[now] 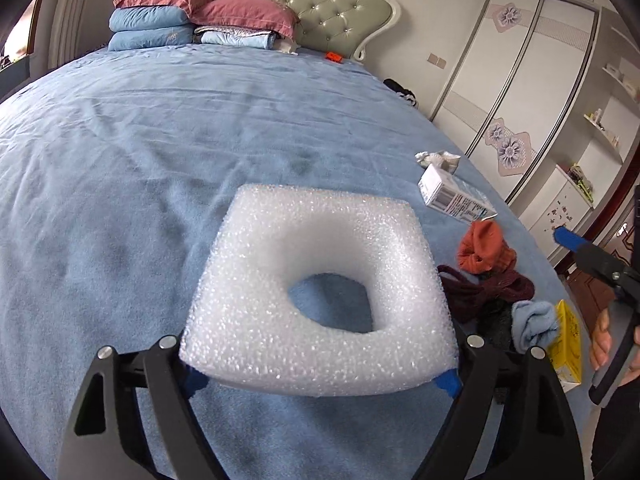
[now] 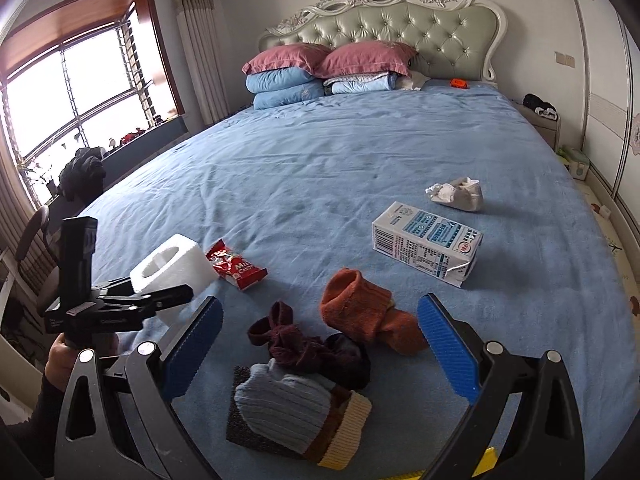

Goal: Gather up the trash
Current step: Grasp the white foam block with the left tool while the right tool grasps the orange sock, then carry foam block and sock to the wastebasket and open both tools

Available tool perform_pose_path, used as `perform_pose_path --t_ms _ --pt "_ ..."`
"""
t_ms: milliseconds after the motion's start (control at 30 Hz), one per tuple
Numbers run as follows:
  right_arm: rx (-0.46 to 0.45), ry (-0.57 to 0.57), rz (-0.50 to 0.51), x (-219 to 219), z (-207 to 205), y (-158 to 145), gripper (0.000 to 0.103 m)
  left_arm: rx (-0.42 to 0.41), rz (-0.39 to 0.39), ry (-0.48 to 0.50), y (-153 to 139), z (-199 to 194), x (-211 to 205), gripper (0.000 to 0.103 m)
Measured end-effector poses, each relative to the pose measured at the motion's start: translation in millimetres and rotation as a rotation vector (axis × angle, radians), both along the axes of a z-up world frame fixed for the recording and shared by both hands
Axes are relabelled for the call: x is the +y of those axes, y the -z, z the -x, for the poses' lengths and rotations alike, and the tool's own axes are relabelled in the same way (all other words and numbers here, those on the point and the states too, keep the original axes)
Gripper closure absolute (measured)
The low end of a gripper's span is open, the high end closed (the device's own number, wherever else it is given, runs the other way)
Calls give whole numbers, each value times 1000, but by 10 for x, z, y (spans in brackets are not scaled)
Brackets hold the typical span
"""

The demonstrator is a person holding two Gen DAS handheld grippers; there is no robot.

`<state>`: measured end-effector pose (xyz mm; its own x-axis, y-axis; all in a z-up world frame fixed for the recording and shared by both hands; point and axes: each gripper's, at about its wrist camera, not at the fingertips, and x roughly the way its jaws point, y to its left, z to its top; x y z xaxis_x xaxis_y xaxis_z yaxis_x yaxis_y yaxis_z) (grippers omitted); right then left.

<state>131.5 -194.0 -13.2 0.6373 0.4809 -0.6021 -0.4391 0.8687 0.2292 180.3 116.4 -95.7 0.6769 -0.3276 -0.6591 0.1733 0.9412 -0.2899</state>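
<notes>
- The left claw (image 1: 320,376) holds a white foam block (image 1: 320,292), a squarish piece with a hole through its middle; its blue pads (image 1: 448,382) press the near corners on either side, and the block sits lifted over the blue bedsheet (image 1: 140,184).
- In the right wrist view the same foam block (image 2: 170,268) shows at the left, clamped in the left claw (image 2: 160,300), with a person's hand (image 2: 60,360) gripping the handle below.
- The right claw (image 2: 320,348) stands wide with nothing between its blue pads (image 2: 448,348); it hangs over a heap of socks near the foot of the bed.
- That heap: an orange sock (image 2: 364,312), a dark maroon sock (image 2: 296,340), and a light blue ribbed sock (image 2: 288,408) with a brown and yellow cuff (it lies on something dark and flat that I cannot name).
- A red snack wrapper (image 2: 236,268) lies on the sheet just beside the foam block.
- A white and blue milk carton (image 2: 428,244) lies on its side beyond the orange sock, well apart from the wrapper.
- A crumpled white tissue and a greyish sock (image 2: 456,192) rest together farther up the bed, past the carton.
- A yellow box (image 1: 568,348) shows at the bed's edge in the left wrist view, beside the blue sock.
- Pink pillows (image 2: 328,58) top folded blue quilts (image 2: 284,86) against the tufted headboard (image 2: 400,20); a small orange item (image 2: 459,83) lies near them.
</notes>
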Motion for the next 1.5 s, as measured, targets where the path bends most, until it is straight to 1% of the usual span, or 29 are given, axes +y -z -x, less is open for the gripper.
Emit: perform_pose_path --t_ms 100,133,167,233,267,367,433,500,533,567,600,667,700,800,967,1133,1200,1333,1500 --pt "109 33 4 -108 -257 126 14 -48 -9 38 -165 47 -135 19" --pt "147 32 2 -132 -334 175 16 -56 -9 52 -208 53 -188 19" --pt "183 31 -3 -148 -406 220 20 -62 -7 65 -236 52 -231 19" --pt "264 21 3 -154 -543 326 24 -72 -8 88 -288 48 -330 19" --pt "286 21 9 -149 -586 365 27 -75 -11 97 -303 41 -372 19" --pt "318 16 52 -105 -662 452 27 -80 -13 115 -328 17 -464 19" --pt "335 15 59 -92 -691 502 30 -78 -13 120 -329 9 -488 19" --pt "359 -14 42 -83 -701 538 47 -75 -16 124 -326 0 -504 19" --pt "363 -25 41 -73 -695 538 51 -76 -17 123 -331 0 -513 19" --pt "357 -36 47 -60 -685 525 59 -76 -19 126 -338 7 -515 19" --pt "351 -51 52 -45 -663 513 71 -76 -22 127 -346 12 -523 19" --pt "334 -61 64 -30 -617 470 77 -79 -25 129 -372 12 -539 19" --pt "321 -60 69 -20 -601 440 82 -78 -23 132 -388 2 -550 19" --pt "282 -59 51 -68 -512 341 89 -73 -12 144 -423 2 -591 19" --pt "188 -39 -21 -317 -240 66 89 -68 -15 151 -485 40 -731 19" --pt "70 -39 -78 -666 272 -212 89 -84 -22 203 -596 174 -1039 19" --pt "36 -35 -82 -795 476 -286 89 -92 -23 234 -643 235 -1224 19" --pt "3 -15 -87 -1151 839 -327 89 -105 -22 303 -697 356 -1654 19" --pt "9 53 -78 -1693 1176 -282 89 -100 -39 406 -675 496 -2296 19"
